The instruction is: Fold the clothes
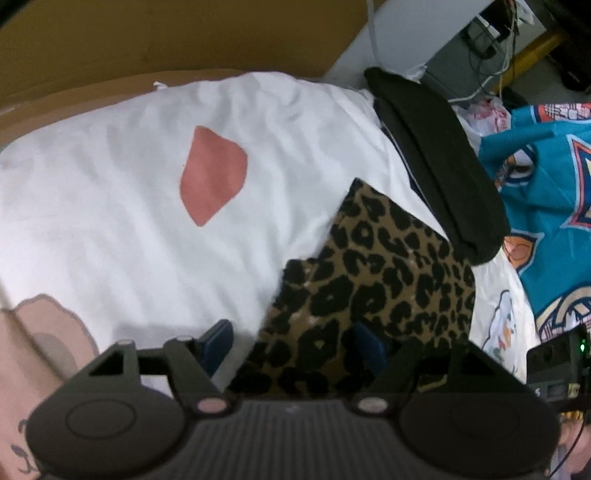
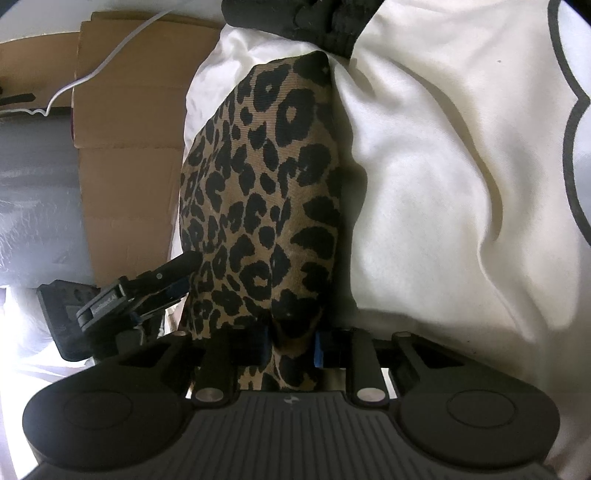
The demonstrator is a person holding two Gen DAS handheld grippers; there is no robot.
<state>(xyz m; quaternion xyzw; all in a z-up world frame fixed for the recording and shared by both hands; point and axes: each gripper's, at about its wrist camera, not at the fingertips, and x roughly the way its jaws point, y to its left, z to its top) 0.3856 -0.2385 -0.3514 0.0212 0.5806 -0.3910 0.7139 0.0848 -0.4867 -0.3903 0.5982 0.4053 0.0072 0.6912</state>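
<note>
In the right wrist view, the right claw sits at the lower middle of the frame, its two blue-padded fingers drawn close together and pinching a bunched fold of the leopard-print garment. From that pinch the garment runs up the middle of the frame as a narrow band toward a black garment at the top edge. White fabric with a dark curved outline fills the right side. At the lower left of the same frame the other claw's dark fingers reach the left edge of the leopard print; flattened cardboard lies behind them at upper left.

In the left wrist view, the left claw stands wide open at the bottom of the frame, its blue pads well apart, with the leopard-print garment passing between them; whether either pad touches the cloth cannot be told. The print lies over a white garment bearing a pink patch, which spreads across the left and centre. The black garment stretches diagonally at upper right, and a teal printed jersey sits along the right edge.
</note>
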